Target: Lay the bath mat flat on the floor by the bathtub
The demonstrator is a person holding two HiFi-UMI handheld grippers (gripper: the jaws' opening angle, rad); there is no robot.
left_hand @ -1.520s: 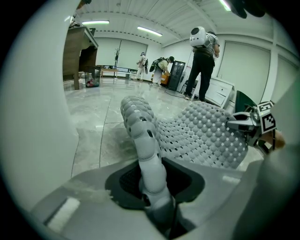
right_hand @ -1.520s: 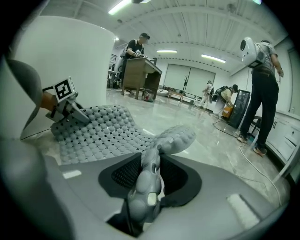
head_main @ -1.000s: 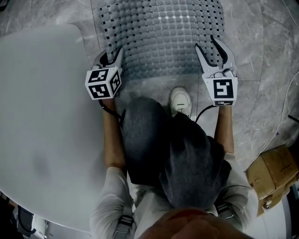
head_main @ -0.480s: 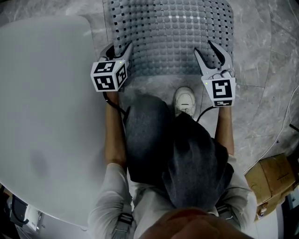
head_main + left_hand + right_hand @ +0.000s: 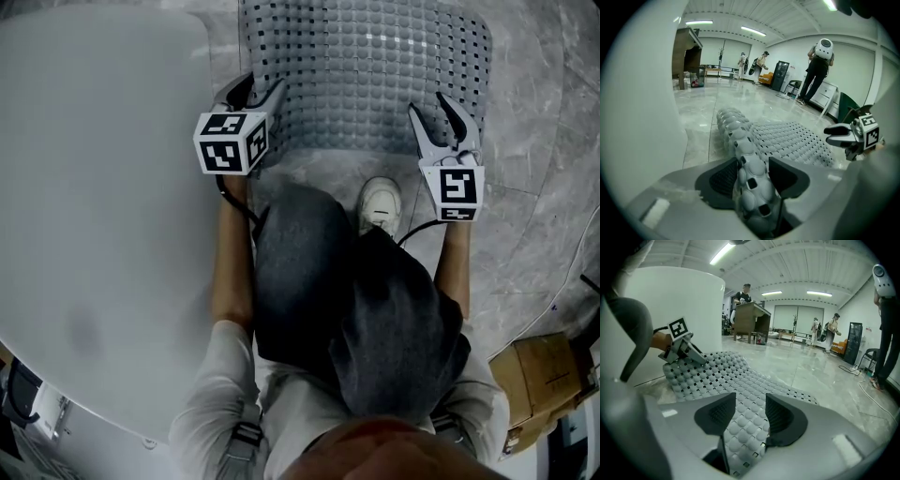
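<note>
The grey bath mat [image 5: 366,66], bubbled and full of holes, lies on the marble floor beside the white bathtub [image 5: 94,187]. My left gripper [image 5: 261,92] is at the mat's near left corner, next to the tub wall. In the left gripper view its jaws have just been opening. They stand wide around a raised ridge of the mat's edge [image 5: 750,159], and the pads are off it. My right gripper [image 5: 431,117] is at the near right corner. In the right gripper view the right gripper [image 5: 750,399] is open, with the mat [image 5: 722,371] lying flat beneath it.
The person's white shoe [image 5: 380,202] stands just short of the mat's near edge, between the grippers. A cardboard box [image 5: 544,389] and a thin cable [image 5: 562,272] lie on the floor to the right. Far off are several people and a wooden desk [image 5: 752,319].
The left gripper's jaws have spread apart at the mat's corner. The right gripper has sunk a little toward the floor and stays open.
</note>
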